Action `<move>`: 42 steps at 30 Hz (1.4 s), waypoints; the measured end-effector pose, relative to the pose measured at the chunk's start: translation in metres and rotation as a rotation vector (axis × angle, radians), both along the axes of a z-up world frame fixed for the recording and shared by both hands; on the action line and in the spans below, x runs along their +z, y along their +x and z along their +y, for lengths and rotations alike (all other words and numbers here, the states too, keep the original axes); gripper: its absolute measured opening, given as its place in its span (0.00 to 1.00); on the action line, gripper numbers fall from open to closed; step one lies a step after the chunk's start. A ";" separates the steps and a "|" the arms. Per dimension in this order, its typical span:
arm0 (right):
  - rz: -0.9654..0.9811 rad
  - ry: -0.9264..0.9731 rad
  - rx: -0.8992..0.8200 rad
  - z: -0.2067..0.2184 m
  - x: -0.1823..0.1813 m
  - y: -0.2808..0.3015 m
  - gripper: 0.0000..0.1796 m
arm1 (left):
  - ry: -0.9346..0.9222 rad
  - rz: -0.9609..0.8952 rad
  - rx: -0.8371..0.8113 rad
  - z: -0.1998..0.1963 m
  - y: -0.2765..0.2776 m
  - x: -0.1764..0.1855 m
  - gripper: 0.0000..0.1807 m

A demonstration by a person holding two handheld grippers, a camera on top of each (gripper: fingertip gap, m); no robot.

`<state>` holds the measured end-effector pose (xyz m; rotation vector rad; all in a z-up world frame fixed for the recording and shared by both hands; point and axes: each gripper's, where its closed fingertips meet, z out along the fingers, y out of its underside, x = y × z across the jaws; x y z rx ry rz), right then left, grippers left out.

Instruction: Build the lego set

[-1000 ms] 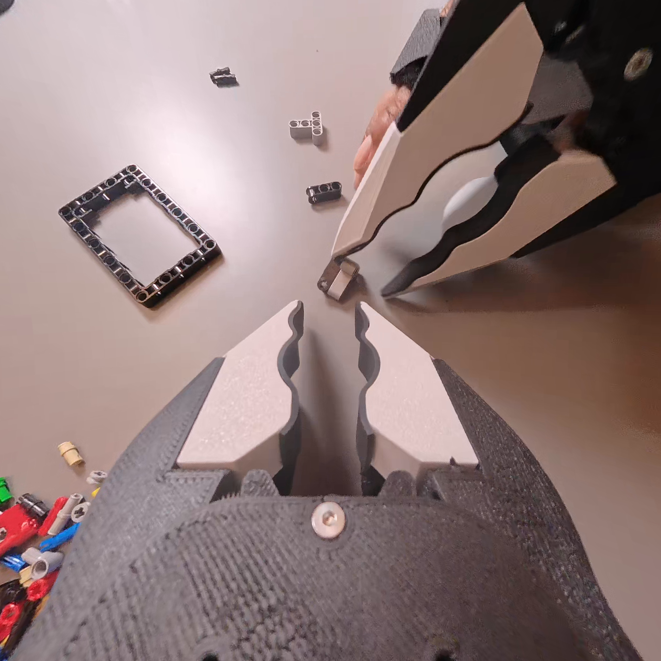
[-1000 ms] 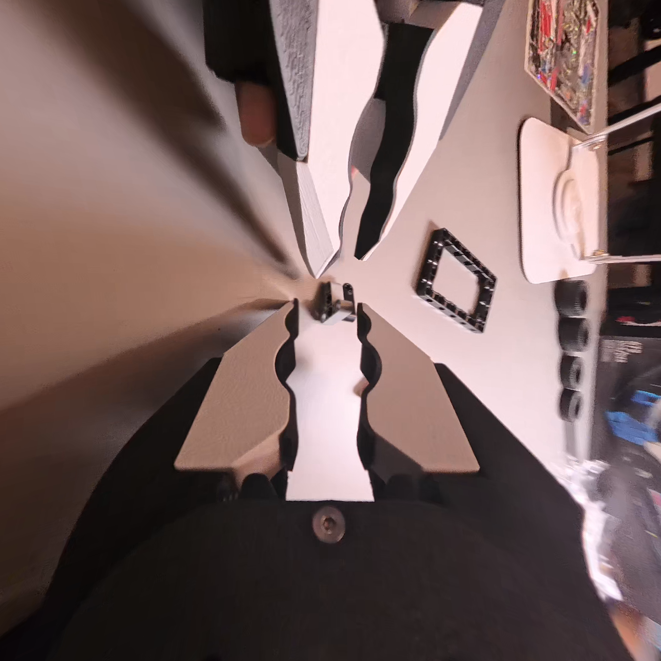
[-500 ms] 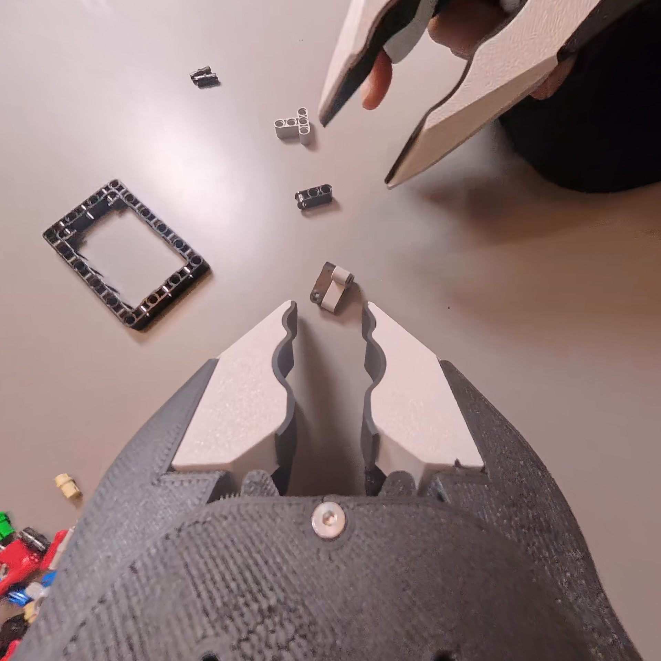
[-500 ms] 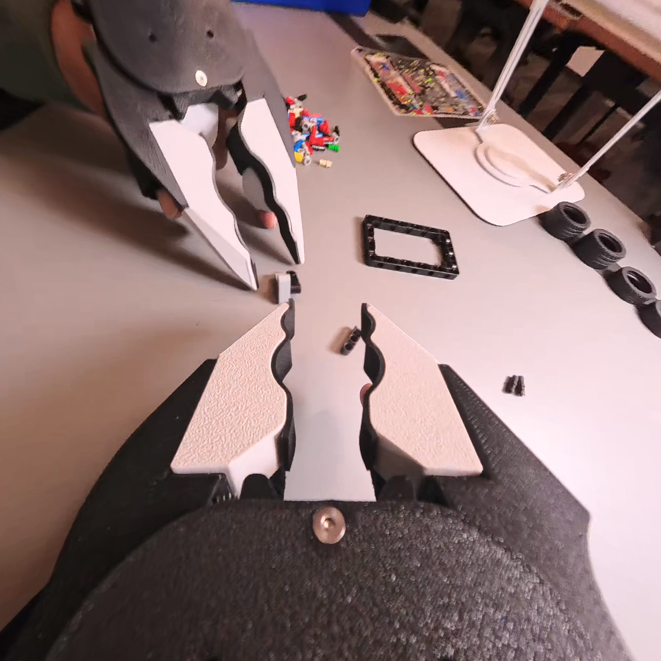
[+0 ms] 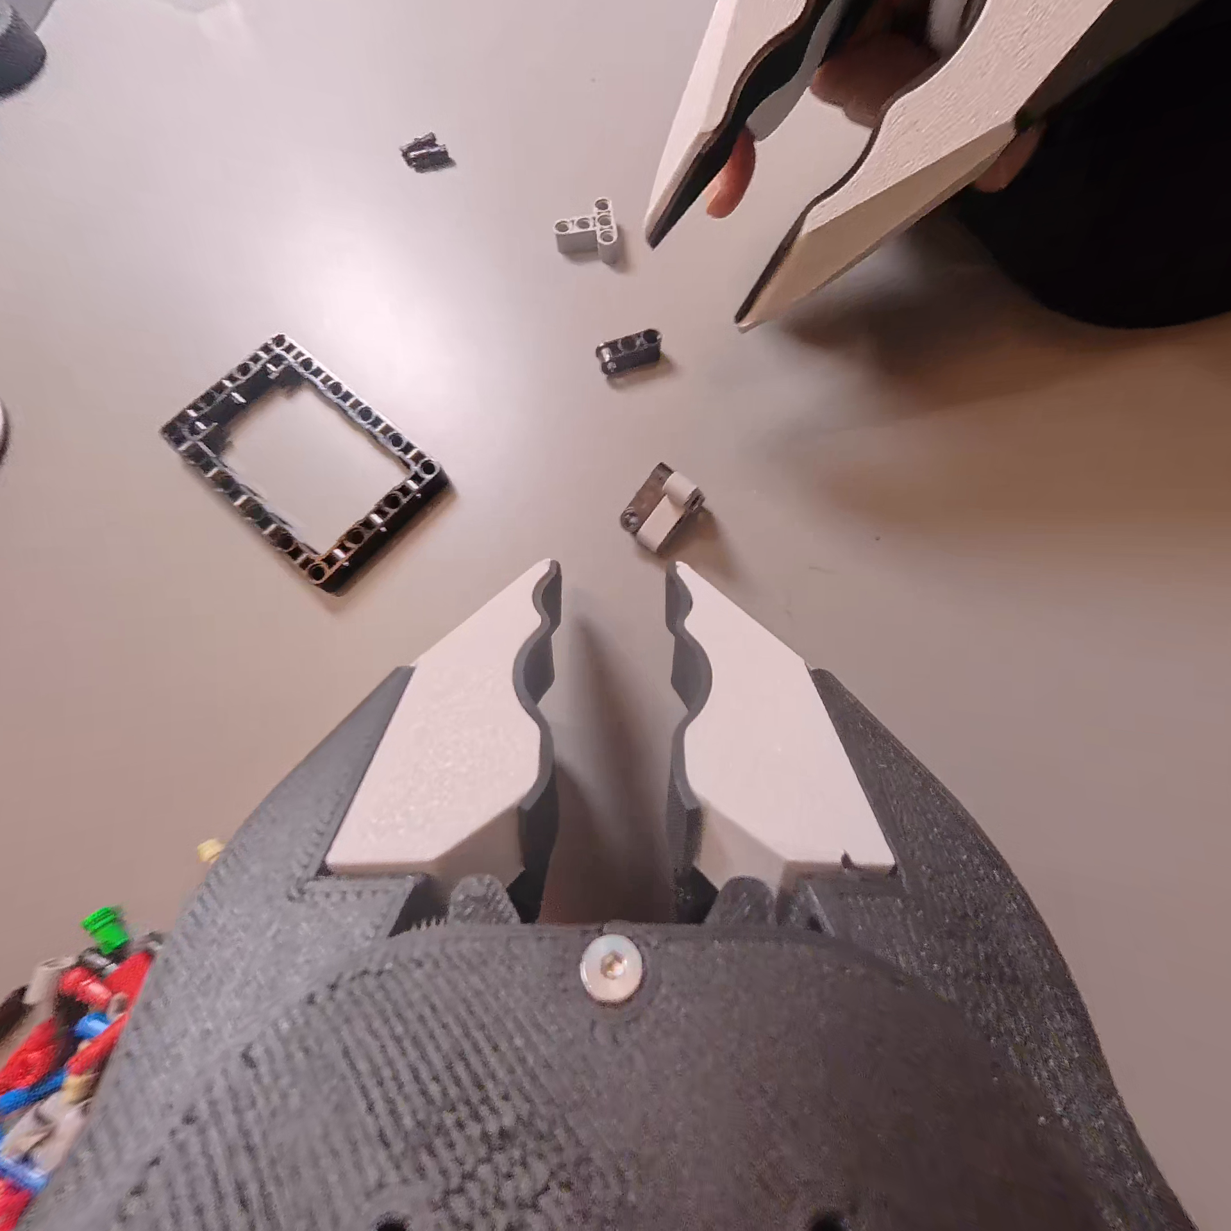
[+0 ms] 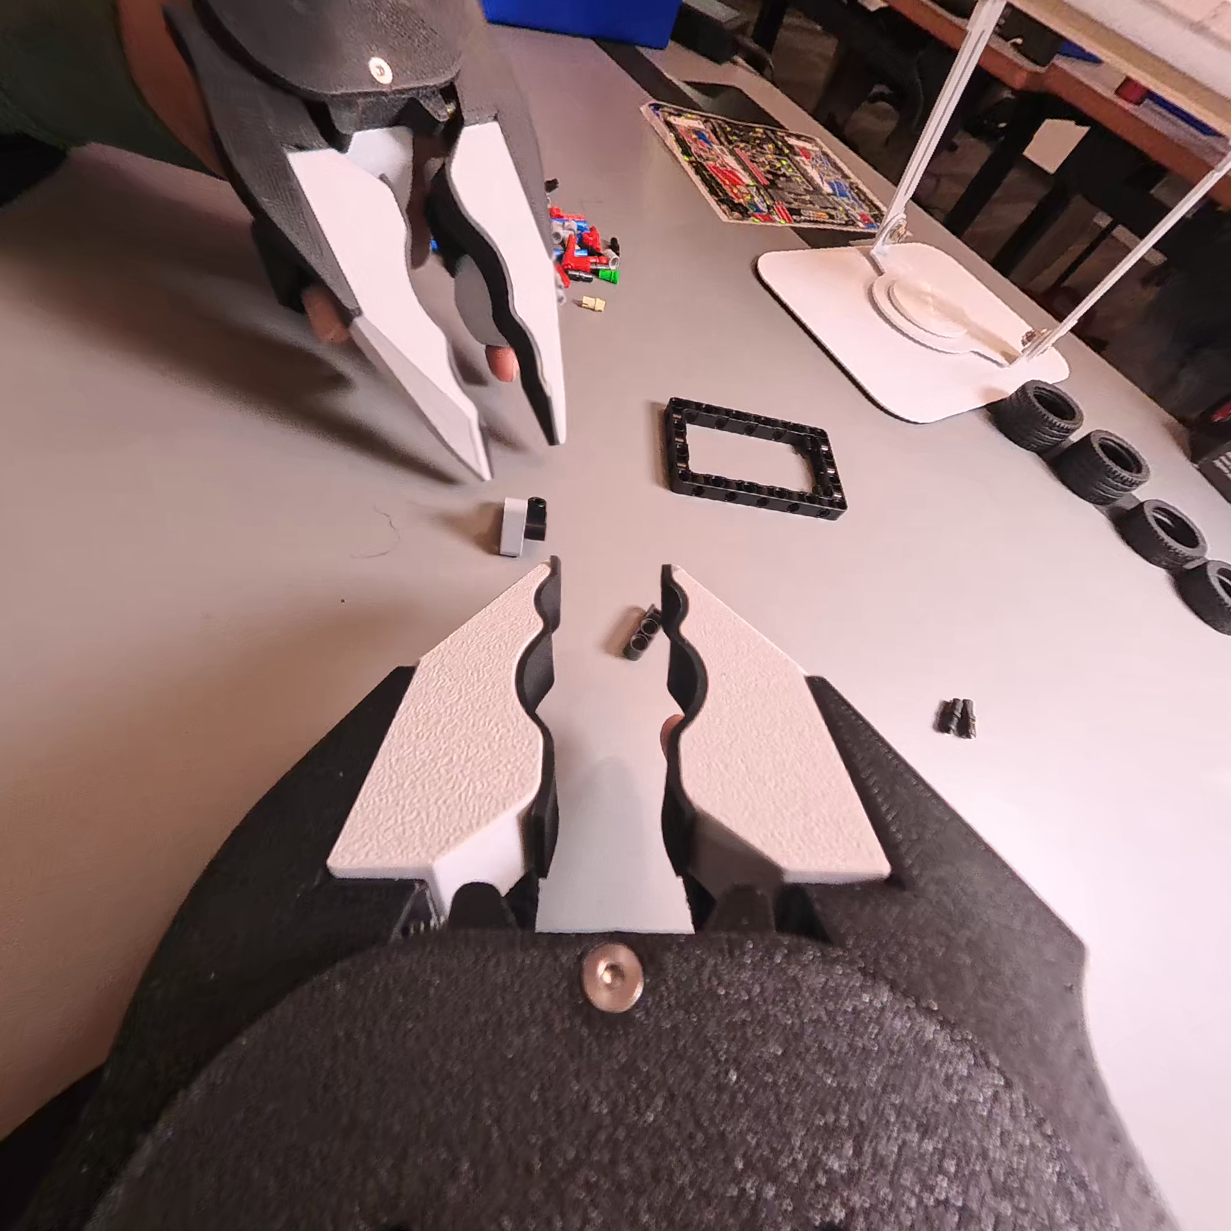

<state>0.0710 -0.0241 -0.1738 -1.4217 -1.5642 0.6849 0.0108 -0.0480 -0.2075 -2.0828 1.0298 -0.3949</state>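
Observation:
A small grey-and-black joined piece point(image 5: 663, 509) lies on the table just beyond my left gripper point(image 5: 611, 571), which is open and empty. In the right wrist view the piece point(image 6: 519, 526) lies between the left gripper point(image 6: 519, 456) and my right gripper point(image 6: 609, 567). The right gripper is open and empty, and it also shows in the left wrist view point(image 5: 699, 283), raised off the table. A short black beam point(image 6: 641, 631) lies on the table, seen between the right fingers. A black rectangular frame point(image 5: 360, 410) point(image 6: 753, 421) lies flat nearby.
A grey angled beam point(image 5: 589, 230), the short black beam point(image 5: 629, 350) and black pins point(image 5: 426, 152) point(image 6: 958, 716) lie loose. A pile of coloured pieces point(image 6: 579, 246) point(image 5: 60, 1019), a picture sheet point(image 6: 766, 170), a white stand base point(image 6: 899, 333) and several tyres point(image 6: 1102, 466) stand farther off.
The right gripper has let go of the joined piece, pulled back and lifted away from it. The piece now lies alone on the table. The left gripper has opened a little.

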 end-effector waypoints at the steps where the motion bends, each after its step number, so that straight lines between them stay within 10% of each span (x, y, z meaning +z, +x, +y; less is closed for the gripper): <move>1: 0.000 0.005 -0.006 0.001 0.000 0.000 0.15 | -0.012 -0.019 -0.003 -0.002 0.004 0.000 0.18; 28: 0.026 0.049 -0.069 0.014 0.004 0.008 0.12 | 0.037 0.016 0.012 0.007 0.001 -0.002 0.00; 35: 0.076 0.030 -0.123 0.025 0.013 0.012 0.12 | -0.045 -0.108 0.012 -0.001 0.008 0.002 0.19; 42: 0.074 0.030 -0.128 0.027 0.012 0.012 0.11 | -0.045 -0.034 -0.006 0.006 0.019 -0.005 0.08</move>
